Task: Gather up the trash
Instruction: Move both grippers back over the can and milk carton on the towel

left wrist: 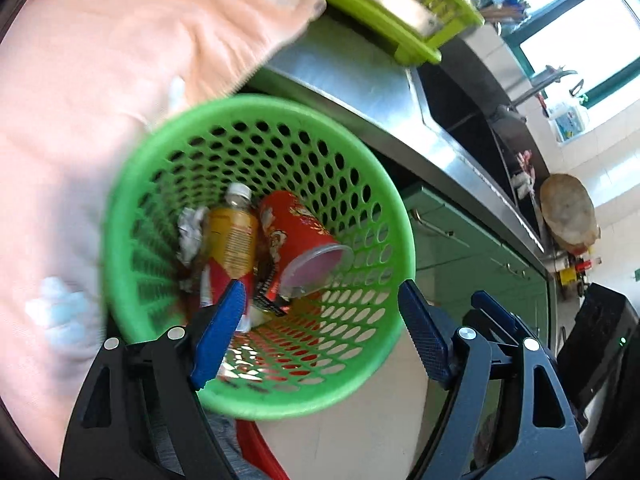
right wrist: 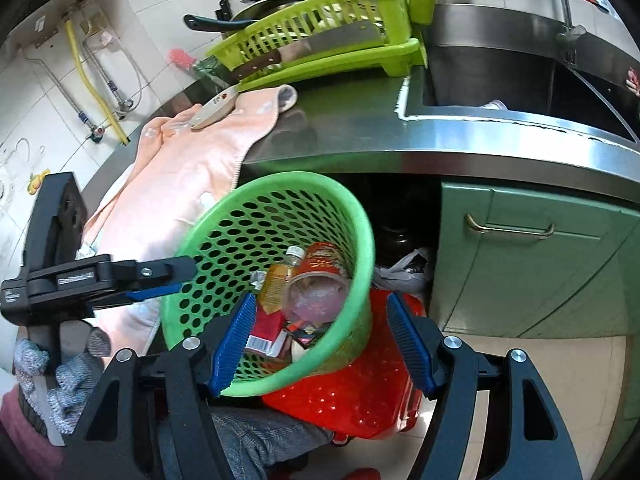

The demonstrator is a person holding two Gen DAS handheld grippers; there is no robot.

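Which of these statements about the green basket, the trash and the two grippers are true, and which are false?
1. The round green perforated plastic basket holds a red cylindrical snack can. True.
2. The yellow-labelled bottle with a white cap stands on the steel counter. False: it lies inside the basket, beside the can.
3. A peach-pink towel hangs over the counter edge. True.
4. The right gripper is shut on the can. False: its jaws stand open, holding nothing.
5. The lime-green dish rack is empty. False: a pan and a cleaver rest on it.
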